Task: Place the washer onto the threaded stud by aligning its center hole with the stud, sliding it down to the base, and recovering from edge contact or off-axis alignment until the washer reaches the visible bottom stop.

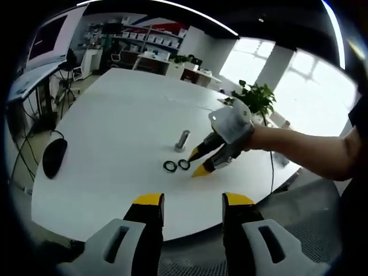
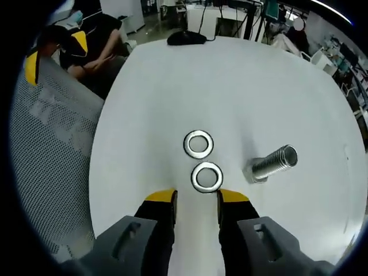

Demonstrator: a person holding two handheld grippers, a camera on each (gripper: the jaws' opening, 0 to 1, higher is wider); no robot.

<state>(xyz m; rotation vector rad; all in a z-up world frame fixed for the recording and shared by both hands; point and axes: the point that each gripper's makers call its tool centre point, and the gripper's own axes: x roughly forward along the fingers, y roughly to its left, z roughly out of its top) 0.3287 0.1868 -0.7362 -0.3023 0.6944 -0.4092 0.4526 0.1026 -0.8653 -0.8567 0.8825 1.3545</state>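
The right claw point(image 2: 196, 198), spread and empty, sits just below the near washer point(image 2: 207, 177) at lower centre, threaded stud point(image 2: 271, 164) standing to its right.

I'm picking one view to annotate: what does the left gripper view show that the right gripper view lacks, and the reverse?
Left gripper view alone: the right hand-held gripper from outside, jaws apart above the table near the washers, and a potted plant. Right gripper view alone: a mesh chair back and a seated person. Both share the white table, two washers, the threaded stud and a black mouse.
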